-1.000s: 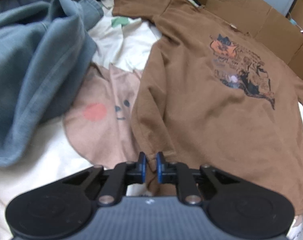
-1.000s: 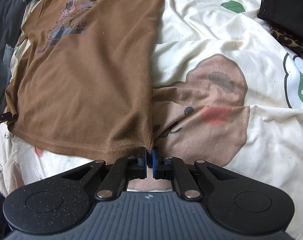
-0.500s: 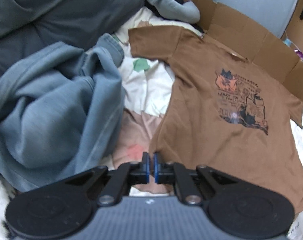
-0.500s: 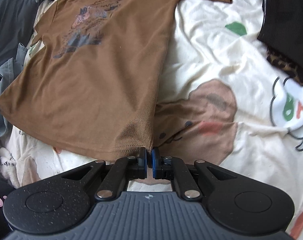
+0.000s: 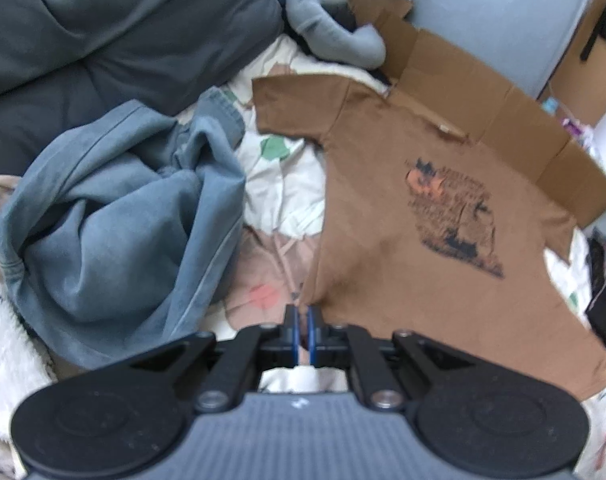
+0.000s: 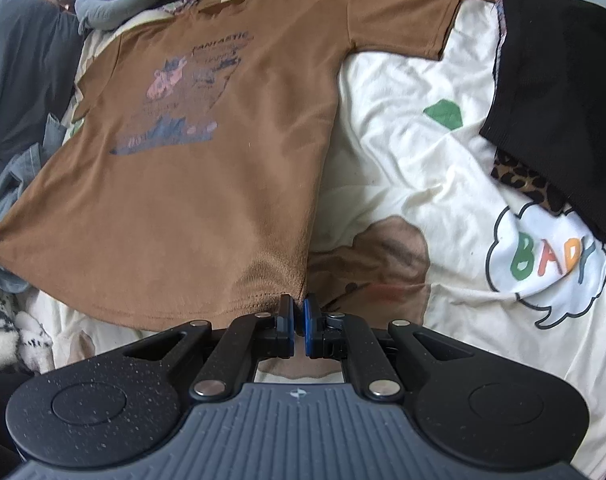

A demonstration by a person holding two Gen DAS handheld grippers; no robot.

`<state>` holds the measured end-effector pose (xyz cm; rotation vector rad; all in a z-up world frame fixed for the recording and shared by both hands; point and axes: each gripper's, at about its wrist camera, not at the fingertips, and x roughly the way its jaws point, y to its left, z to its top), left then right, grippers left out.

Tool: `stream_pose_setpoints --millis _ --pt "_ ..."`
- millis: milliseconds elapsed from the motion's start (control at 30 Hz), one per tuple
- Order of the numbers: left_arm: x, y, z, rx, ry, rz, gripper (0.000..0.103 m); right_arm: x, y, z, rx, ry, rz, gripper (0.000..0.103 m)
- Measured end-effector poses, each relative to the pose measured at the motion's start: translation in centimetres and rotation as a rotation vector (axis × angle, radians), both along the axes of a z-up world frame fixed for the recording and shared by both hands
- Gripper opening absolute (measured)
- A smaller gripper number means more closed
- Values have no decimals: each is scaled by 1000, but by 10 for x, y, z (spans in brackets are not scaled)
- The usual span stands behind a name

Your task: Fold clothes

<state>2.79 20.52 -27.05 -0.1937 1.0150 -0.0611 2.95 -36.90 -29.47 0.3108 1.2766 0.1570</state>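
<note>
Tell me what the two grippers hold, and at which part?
Both hold the brown printed cotton T-shirt: left gripper and right gripper each pinch a bottom hem corner.

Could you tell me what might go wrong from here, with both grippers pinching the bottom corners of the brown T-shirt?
1. Each grip is only on a corner tip of the T-shirt: the left gripper and right gripper hold very little cloth, so a corner may slip out.
2. The blue garment lies right beside the left corner and could snag or get dragged along.
3. The collar end rests on cardboard, which might catch the shirt.
</note>
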Motion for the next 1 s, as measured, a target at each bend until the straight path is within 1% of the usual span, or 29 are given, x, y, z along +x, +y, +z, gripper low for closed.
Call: stream_pose_setpoints --millis 100,167,233,333,500,600,700,833,1000 --pt "3 -1 5 14 -12 -14 4 2 -7 10 20 -15 -35 2" --pt "6 1 -4 35 10 -16 4 2 -10 9 19 -5 -48 2" --pt "8 6 -19 49 49 -14 4 0 -12 3 14 17 -55 2" --pt "10 14 -48 47 122 -4 4 -4 -13 -16 16 70 -73 2" --pt "10 14 -96 122 223 -23 4 -15 -9 -58 35 161 -111 2" --pt "14 12 -117 141 256 -23 4 -22 -9 -86 55 208 -151 2" --pt "19 13 -132 157 277 -26 4 -27 -7 -104 56 230 -170 2" --pt "25 12 -149 185 308 -51 4 -28 -2 -119 40 242 -162 2" --pt "28 10 -172 202 340 -55 5 -28 5 -135 -8 244 -124 3"
